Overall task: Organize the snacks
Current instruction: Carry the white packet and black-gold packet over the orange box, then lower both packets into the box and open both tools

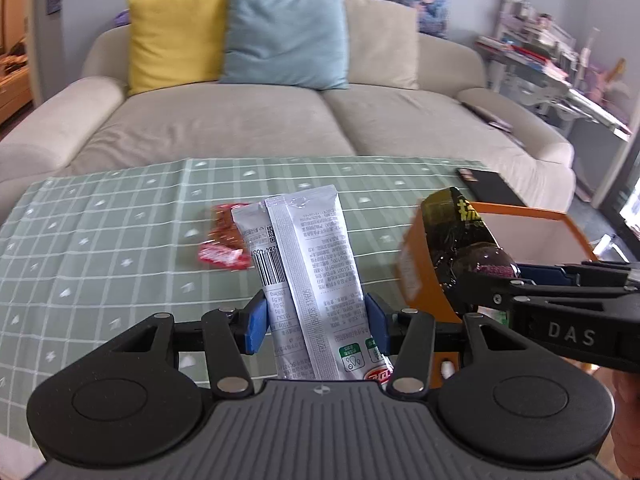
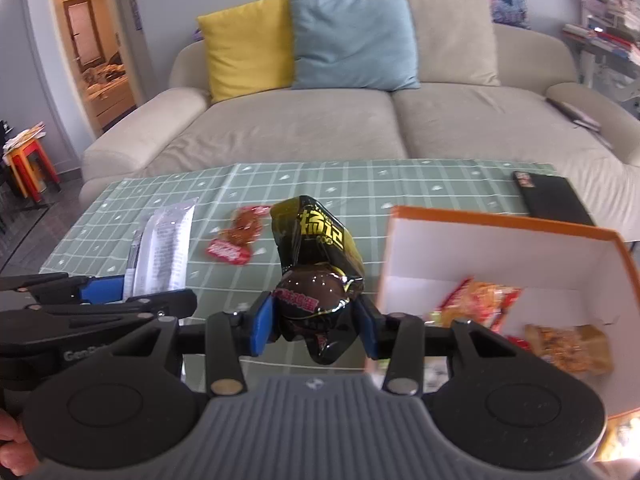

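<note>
My left gripper (image 1: 316,322) is shut on a tall silver snack pouch (image 1: 308,264), held upright above the green checked tablecloth (image 1: 100,240). My right gripper (image 2: 316,322) is shut on a black-and-gold egg snack packet (image 2: 316,256), just left of the orange box (image 2: 500,224). The packet (image 1: 460,236) and the right gripper (image 1: 520,276) also show in the left wrist view, against the box's (image 1: 528,211) near wall. A small red snack packet (image 1: 224,240) lies on the cloth beyond both grippers; it also shows in the right wrist view (image 2: 236,236). The box holds several orange snack packs (image 2: 480,300).
A black flat case (image 2: 552,200) lies at the table's far right corner. A beige sofa (image 2: 360,128) with yellow, blue and cream cushions stands behind the table. A cluttered desk (image 1: 560,64) is at the right, stools (image 2: 28,164) at the left.
</note>
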`<state>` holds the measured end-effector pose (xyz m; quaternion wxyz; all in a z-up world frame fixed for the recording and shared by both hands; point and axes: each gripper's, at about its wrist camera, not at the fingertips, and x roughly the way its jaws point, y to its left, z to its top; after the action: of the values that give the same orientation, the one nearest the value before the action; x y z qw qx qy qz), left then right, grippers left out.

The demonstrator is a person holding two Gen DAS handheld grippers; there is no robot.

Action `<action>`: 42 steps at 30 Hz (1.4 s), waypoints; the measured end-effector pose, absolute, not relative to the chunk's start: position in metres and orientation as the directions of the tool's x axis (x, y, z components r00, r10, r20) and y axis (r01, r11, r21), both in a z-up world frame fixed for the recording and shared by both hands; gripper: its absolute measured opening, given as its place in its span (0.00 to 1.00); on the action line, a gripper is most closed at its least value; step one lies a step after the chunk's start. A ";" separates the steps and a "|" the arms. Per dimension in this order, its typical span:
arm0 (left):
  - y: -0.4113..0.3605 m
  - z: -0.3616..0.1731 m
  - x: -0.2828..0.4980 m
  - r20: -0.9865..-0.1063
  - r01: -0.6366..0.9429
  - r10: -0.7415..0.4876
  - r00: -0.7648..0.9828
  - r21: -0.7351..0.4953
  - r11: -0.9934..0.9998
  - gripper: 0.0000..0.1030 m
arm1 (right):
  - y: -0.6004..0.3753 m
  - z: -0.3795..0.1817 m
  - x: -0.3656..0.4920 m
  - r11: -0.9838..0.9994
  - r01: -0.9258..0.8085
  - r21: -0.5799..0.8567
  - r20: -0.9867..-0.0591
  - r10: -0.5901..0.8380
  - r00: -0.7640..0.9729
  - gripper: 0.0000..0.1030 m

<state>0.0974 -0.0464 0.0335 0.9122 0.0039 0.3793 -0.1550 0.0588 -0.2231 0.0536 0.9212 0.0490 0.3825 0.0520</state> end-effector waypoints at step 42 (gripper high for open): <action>-0.262 -0.020 0.121 -0.821 0.753 -0.499 0.278 -0.137 0.644 0.54 | -0.404 -0.017 0.079 0.970 0.077 -0.229 -0.864 -0.239 0.443 0.43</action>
<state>0.1209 -0.2619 -0.0201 0.7868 0.1408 0.4504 -0.3978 0.0792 -0.4039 -0.0165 0.8458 -0.0780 0.5194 -0.0936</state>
